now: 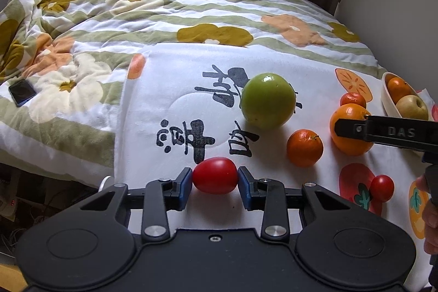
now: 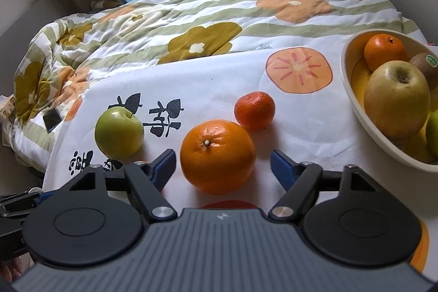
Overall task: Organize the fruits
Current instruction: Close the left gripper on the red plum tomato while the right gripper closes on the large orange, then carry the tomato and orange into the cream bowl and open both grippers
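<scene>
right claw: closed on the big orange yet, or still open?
Open. In the right wrist view the right claw straddles the big orange, but both blue pads show a gap to the peel.

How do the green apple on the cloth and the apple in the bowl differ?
Colour: the green apple is bright green; the bowl apple is yellowish-brown.
Place: the green apple sits alone on the white cloth; the bowl apple lies among other fruit in the cream bowl.
Both are round, stem end up, and untouched by either gripper.

Glossy smooth tomato [image 1: 215, 175], waxy green apple [image 1: 267, 101] — dimpled orange [image 2: 217, 156] peel, soft matt cloth [image 1: 175, 111].
</scene>
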A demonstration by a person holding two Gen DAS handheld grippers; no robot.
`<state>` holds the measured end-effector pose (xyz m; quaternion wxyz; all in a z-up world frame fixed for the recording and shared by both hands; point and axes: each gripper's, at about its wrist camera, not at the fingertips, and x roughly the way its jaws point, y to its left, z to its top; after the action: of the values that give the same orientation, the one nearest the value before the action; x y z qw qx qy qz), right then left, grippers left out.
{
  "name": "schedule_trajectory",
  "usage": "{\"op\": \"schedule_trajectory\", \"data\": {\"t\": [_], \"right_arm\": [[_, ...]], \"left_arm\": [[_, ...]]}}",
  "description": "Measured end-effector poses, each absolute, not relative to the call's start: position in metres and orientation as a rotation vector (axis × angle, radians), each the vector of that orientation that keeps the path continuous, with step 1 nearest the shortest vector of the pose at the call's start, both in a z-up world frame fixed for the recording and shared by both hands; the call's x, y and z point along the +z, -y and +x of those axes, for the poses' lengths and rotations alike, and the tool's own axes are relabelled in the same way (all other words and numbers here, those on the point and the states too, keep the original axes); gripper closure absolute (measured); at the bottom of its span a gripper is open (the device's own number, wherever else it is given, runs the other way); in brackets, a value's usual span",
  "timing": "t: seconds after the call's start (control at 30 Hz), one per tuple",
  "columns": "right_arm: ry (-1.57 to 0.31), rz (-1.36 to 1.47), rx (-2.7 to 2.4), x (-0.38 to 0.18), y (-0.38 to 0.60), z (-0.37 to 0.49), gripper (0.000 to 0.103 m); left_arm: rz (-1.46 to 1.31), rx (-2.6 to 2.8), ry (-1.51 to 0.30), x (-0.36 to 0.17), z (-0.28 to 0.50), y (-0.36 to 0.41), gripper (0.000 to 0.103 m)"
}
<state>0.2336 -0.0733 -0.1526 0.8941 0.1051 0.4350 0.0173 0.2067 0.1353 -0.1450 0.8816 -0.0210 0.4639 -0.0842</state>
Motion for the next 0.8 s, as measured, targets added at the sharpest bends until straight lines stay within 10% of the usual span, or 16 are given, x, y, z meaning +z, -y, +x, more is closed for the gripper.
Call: {"op": "schedule_trajectory", "data": {"t": [0.8], "right_arm": [[-0.838,0.169,0.127,-0.116,0.081,0.208,0.027]], "left_arm": [[-0.047,-0.137,-0.853,-0.095,0.169,-0.115,0.064]]}}
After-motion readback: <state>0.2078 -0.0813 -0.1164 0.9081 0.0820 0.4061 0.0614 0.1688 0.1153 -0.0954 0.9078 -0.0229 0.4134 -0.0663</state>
